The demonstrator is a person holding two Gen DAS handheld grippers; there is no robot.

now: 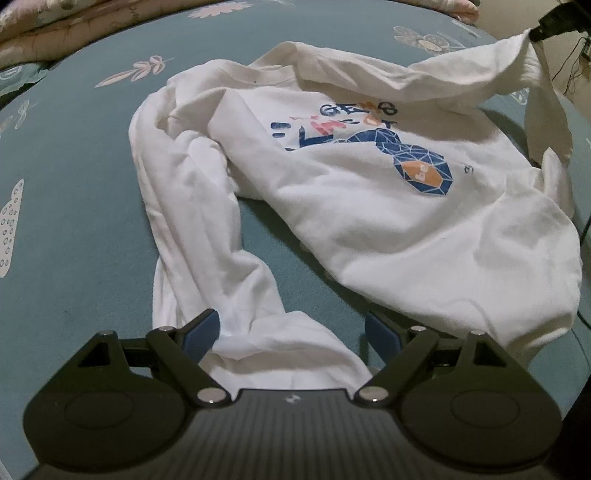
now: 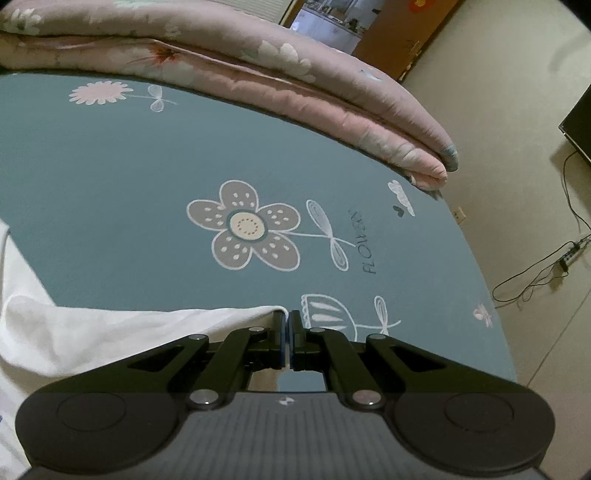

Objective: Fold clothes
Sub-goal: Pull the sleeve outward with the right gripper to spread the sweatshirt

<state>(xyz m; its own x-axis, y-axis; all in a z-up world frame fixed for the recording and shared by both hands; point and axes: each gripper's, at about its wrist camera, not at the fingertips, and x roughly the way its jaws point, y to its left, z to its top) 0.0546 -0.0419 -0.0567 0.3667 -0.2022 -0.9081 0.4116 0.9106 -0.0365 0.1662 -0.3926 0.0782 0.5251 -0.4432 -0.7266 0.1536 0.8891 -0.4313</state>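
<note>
A: Where does the white sweatshirt (image 1: 369, 206) lie, and how much room is around it?

B: It lies crumpled on the teal bed sheet (image 2: 110, 177), print side up. One sleeve (image 1: 195, 258) runs down toward the left gripper (image 1: 291, 332). The other sleeve (image 1: 480, 74) is pulled out toward the far right, where the right gripper (image 1: 546, 26) holds its end, lifted off the sheet.

A: And the edges?

B: In the right wrist view the bed's edge curves just beyond the gripper, with the floor and a cable (image 2: 535, 273) past it. A folded pink quilt (image 2: 295, 85) lies along the far side of the bed. Between the quilt and the sweatshirt the sheet is open.

A: How do the grippers stand?

B: The left one points steeply down with its jaws spread wide, one finger on each side of the near sleeve; whether the pads touch it cannot be told. The right gripper (image 2: 288, 325) has its jaws pressed together on white sleeve cloth, which trails off to the left.
</note>
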